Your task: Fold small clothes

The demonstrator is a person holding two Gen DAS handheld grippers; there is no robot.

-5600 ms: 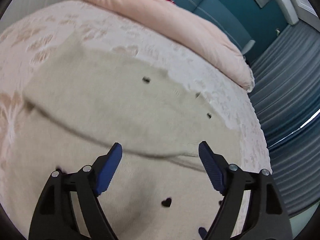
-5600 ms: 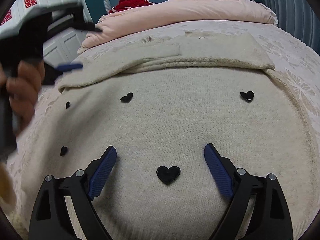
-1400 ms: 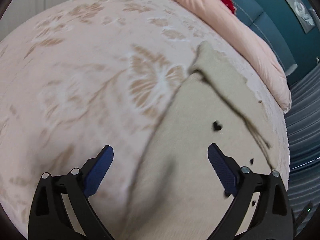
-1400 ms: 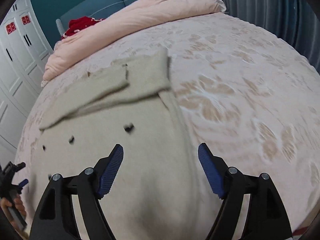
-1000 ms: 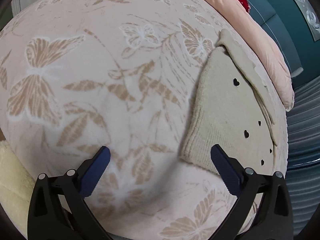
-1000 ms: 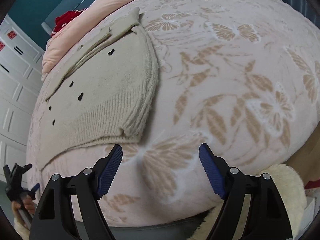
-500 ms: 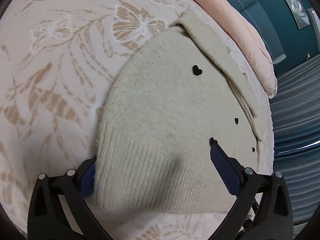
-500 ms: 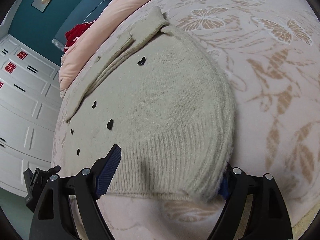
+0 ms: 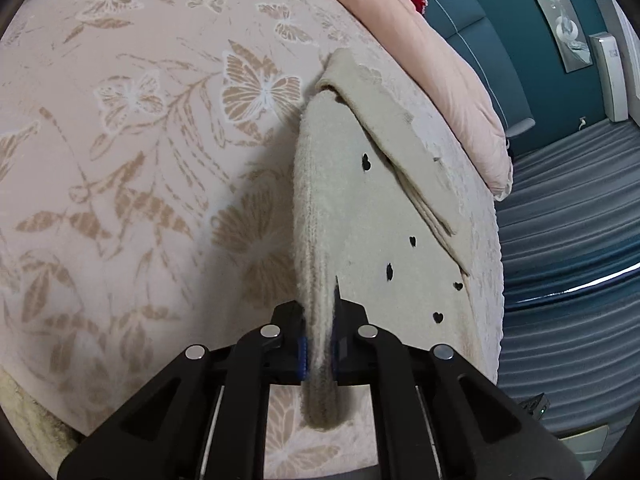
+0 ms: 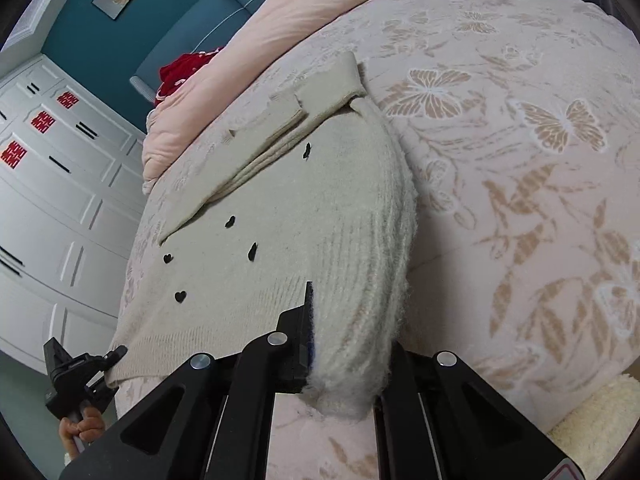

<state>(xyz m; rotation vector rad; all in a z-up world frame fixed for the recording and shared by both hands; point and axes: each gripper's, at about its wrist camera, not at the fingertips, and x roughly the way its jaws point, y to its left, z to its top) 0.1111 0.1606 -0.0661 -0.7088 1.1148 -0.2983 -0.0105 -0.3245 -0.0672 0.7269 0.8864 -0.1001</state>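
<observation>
Left wrist: left gripper (image 9: pixel 318 354) jaws were clamped on the ribbed hem corner of the cream sweater (image 9: pixel 360 220), which lay on the butterfly-print bedspread (image 9: pixel 140 140), sleeves folded across its far end.

Right wrist: right gripper (image 10: pixel 346 354) jaws were closing, pinching the opposite hem corner, which was lifted off the bed. Left gripper was visible at the far hem.

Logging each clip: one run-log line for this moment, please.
step: hem grasp | left gripper: shut on sweater hem | right gripper: shut on hem | sleeves: folded in
</observation>
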